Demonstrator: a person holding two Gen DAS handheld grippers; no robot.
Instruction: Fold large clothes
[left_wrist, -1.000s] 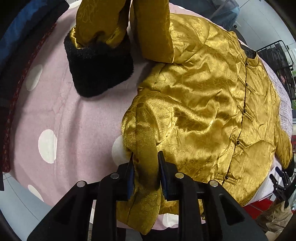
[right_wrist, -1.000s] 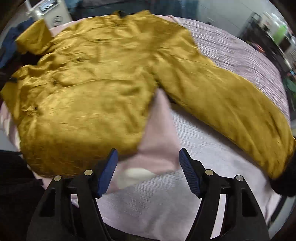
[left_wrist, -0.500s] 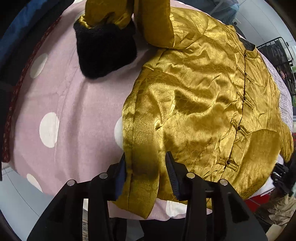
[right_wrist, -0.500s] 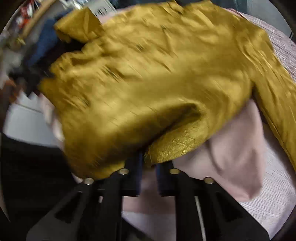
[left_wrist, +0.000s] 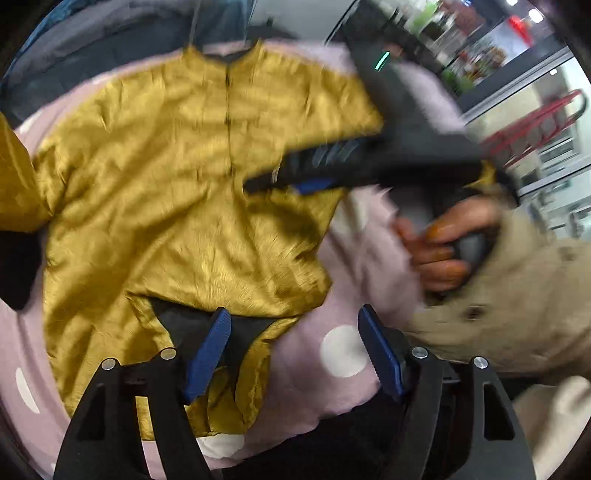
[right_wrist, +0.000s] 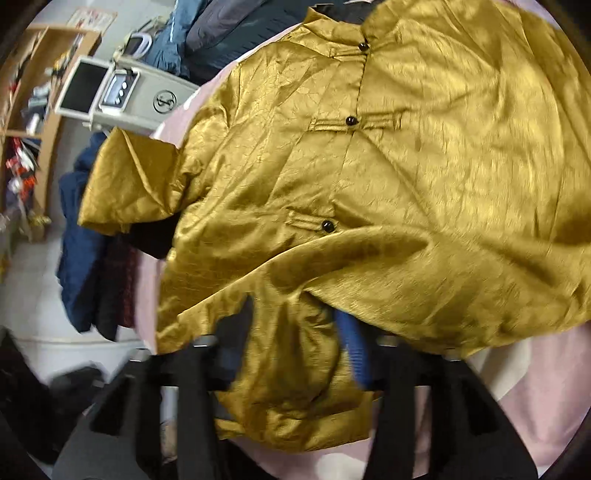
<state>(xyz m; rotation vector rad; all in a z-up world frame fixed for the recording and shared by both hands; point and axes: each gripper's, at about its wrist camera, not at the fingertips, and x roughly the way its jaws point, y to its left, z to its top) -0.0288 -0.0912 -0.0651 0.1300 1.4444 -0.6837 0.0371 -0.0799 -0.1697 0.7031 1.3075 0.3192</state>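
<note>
A shiny gold jacket (left_wrist: 177, 177) with black buttons and black fur cuffs lies front-up on a pink polka-dot sheet (left_wrist: 325, 321). My left gripper (left_wrist: 295, 350) is open and empty above the jacket's hem, where the black lining shows. My right gripper (right_wrist: 295, 350) is shut on a fold of the gold jacket (right_wrist: 406, 184) near its hem; cloth covers most of its fingers. In the left wrist view the right gripper (left_wrist: 295, 177) reaches across the jacket's right side, held by a hand (left_wrist: 439, 247).
Dark blue and red clothes (right_wrist: 92, 258) hang off the left side. A grey machine with a screen (right_wrist: 122, 92) and a wooden shelf (right_wrist: 33, 92) stand behind. A red rack (left_wrist: 535, 122) is at the right. A beige coat sleeve (left_wrist: 517, 295) is close by.
My left gripper has let go of the jacket's side edge, opened wide and swung to the hem. My right gripper has closed on the jacket and lifted a fold over it.
</note>
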